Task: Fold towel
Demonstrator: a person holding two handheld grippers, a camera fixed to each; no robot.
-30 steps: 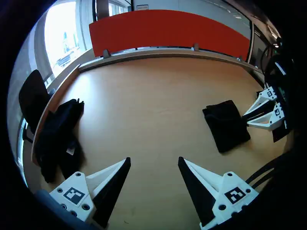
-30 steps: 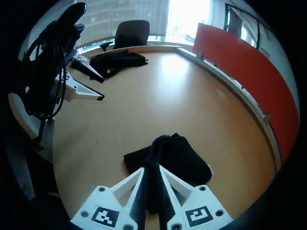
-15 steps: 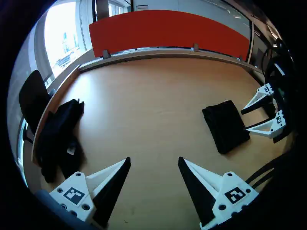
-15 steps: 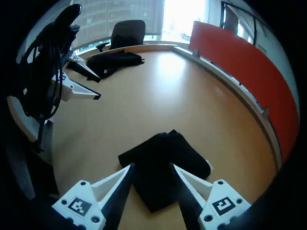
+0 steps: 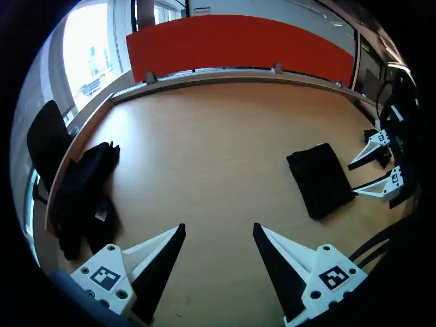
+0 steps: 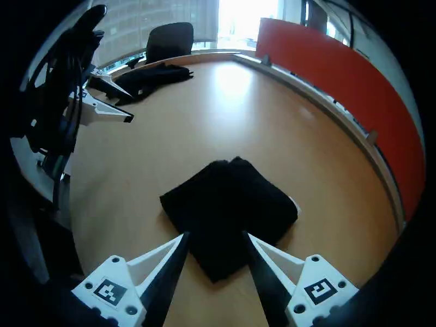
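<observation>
A black towel (image 6: 229, 210) lies folded flat on the wooden table (image 6: 218, 120), just ahead of my right gripper (image 6: 216, 243), which is open with nothing between its fingers. In the left gripper view the same towel (image 5: 321, 179) lies at the right, with the right gripper (image 5: 354, 177) open just behind it. My left gripper (image 5: 218, 235) stands open over bare wood, far from the towel. In the right gripper view the left gripper (image 6: 122, 106) sits at the far left of the table.
A heap of black cloth (image 5: 84, 193) lies at the table's left edge, near an office chair (image 5: 46, 136). A red partition (image 5: 240, 41) runs along the far side. Dark cables (image 6: 60, 92) hang by the left gripper.
My right gripper let go of the towel, opened and drew back from it. The towel's raised fold has dropped flat. The left gripper has not moved.
</observation>
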